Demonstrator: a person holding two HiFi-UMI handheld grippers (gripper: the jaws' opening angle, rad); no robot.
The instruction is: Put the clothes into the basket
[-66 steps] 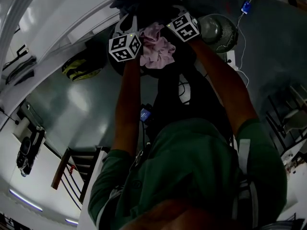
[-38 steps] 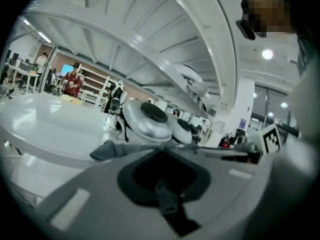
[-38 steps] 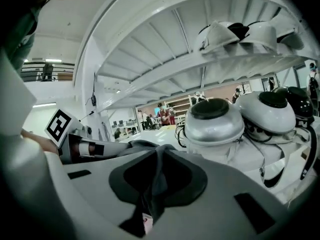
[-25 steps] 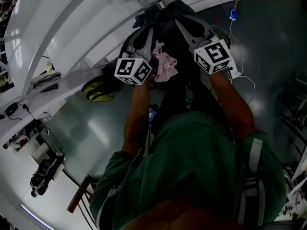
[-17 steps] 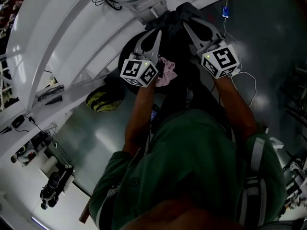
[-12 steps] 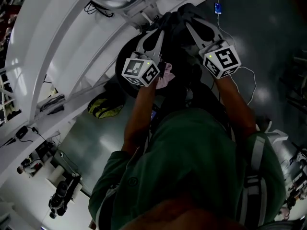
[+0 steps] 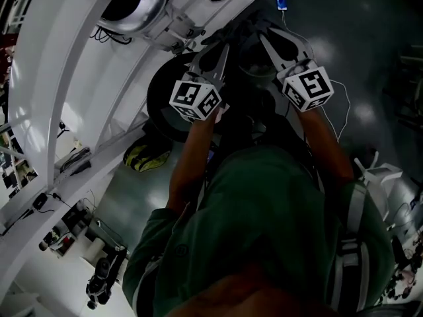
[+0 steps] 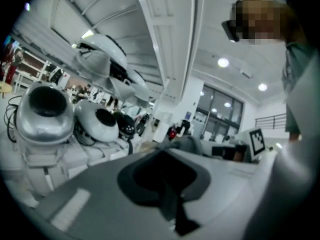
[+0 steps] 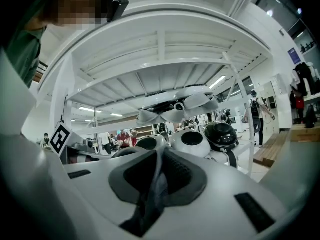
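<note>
Operator: Left gripper [image 8: 162,154] and right gripper [image 9: 159,156] have spread wider apart since the earliest frame. Jaw status?
Technician: Both clenched on dark garment [image 8: 176,211], held at upper centre of head view. Basket [image 7: 162,101] appears just left of left gripper's cube.

Left gripper [image 7: 213,53], right gripper [image 7: 274,39] both up high, dark garment [image 7: 246,61] bunched between them. Black basket [image 7: 162,101] just left, lower. Yellow-green bundle [image 7: 142,156] on grey floor [image 7: 125,190]. Green shirt [image 7: 264,230] fills foreground.
</note>
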